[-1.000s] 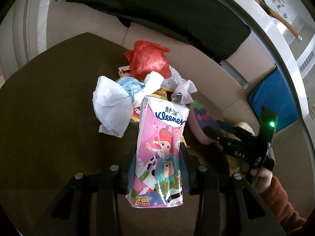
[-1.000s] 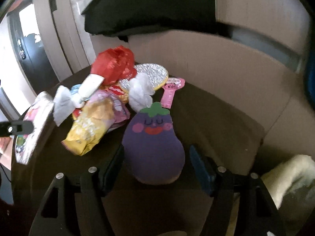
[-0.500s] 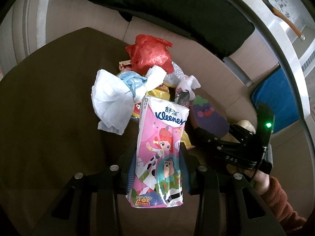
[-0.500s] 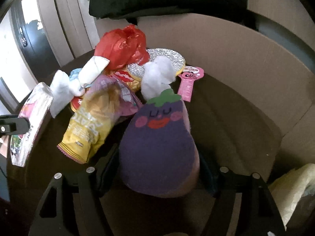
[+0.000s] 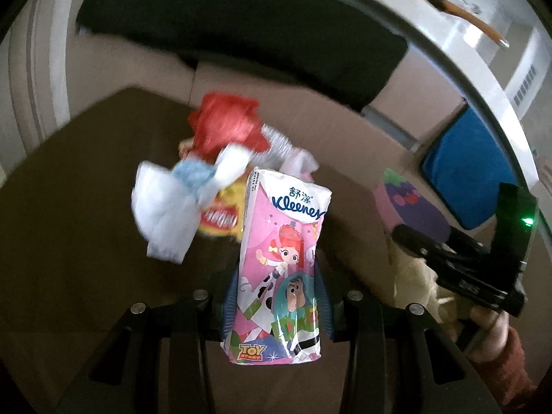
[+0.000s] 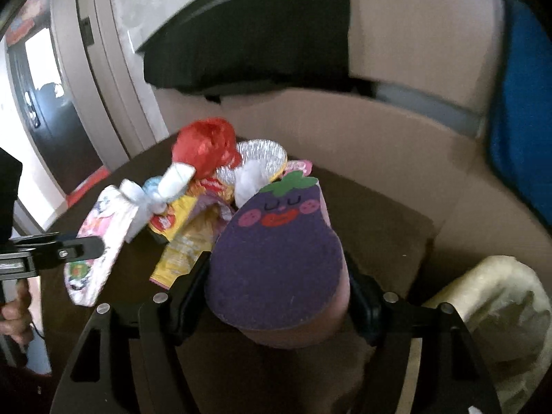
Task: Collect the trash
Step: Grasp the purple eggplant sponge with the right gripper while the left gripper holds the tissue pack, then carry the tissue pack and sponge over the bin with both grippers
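My left gripper [image 5: 276,296] is shut on a pink Kleenex tissue pack [image 5: 283,258] and holds it upright above the dark table [image 5: 69,207]. My right gripper [image 6: 277,289] is shut on a purple eggplant-shaped sponge [image 6: 276,255], held off the table. Behind both lies the trash pile: a red plastic bag [image 5: 224,127], crumpled white tissue [image 5: 165,214], a yellow snack wrapper [image 6: 183,252] and a foil dish [image 6: 262,158]. The eggplant sponge [image 5: 410,203] also shows at the right of the left wrist view. The tissue pack [image 6: 100,241] shows at the left of the right wrist view.
A beige sofa back [image 6: 379,145] with a black cloth [image 5: 241,34] on it curves behind the table. A blue cushion [image 5: 465,172] lies to the right. A cream bag [image 6: 500,310] sits beside the table's right edge. A person's hand [image 5: 490,321] in a red sleeve holds the right gripper.
Both grippers have risen and pulled back from the pile with their loads. The eggplant sponge has come up off the table. The pile has not moved.
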Demonstrator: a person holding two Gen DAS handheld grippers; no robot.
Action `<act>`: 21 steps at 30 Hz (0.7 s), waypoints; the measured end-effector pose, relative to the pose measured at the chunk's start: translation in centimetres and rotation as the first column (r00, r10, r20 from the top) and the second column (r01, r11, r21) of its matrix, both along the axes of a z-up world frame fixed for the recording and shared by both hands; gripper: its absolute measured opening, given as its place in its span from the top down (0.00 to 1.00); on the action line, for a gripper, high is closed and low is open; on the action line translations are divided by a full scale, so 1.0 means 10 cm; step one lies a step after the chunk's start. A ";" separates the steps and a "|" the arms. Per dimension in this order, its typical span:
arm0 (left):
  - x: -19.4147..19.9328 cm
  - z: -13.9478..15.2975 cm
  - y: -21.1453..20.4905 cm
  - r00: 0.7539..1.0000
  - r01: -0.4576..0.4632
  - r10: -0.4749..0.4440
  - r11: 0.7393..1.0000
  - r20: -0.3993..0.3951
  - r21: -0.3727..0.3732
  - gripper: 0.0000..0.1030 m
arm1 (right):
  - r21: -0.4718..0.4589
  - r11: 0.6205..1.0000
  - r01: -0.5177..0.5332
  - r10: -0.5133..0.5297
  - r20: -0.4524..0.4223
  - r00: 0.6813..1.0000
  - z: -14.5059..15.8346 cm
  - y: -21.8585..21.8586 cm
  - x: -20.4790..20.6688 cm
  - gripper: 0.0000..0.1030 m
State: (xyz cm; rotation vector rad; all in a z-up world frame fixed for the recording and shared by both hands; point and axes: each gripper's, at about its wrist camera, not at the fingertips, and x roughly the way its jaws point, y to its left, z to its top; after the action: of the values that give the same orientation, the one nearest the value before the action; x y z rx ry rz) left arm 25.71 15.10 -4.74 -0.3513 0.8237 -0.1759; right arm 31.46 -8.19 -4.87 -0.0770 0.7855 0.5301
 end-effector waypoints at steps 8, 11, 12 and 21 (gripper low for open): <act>-0.03 0.66 -0.52 0.981 0.053 -0.074 0.992 0.178 0.119 0.62 | 0.035 0.998 0.052 -0.057 0.145 0.988 0.60 -0.34 -0.37 0.35; -0.05 0.91 -0.78 0.964 0.067 -0.105 0.985 0.243 0.160 0.62 | 0.029 0.996 0.080 -0.084 0.206 0.975 0.81 -0.50 -0.52 0.35; -0.05 1.01 -0.89 0.956 0.079 -0.122 0.983 0.267 0.167 0.62 | 0.024 0.996 0.087 -0.090 0.225 0.970 0.87 -0.55 -0.56 0.35; -0.04 1.52 -1.76 0.897 0.183 -0.242 0.965 0.370 0.187 0.62 | 0.042 0.976 0.215 -0.216 0.355 0.909 1.38 -1.22 -0.97 0.35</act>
State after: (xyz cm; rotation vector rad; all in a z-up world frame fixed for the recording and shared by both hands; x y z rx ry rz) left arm 25.31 -2.52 10.45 -0.0768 0.4723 -0.3760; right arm 21.75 -20.35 8.95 -0.0815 0.4279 0.2931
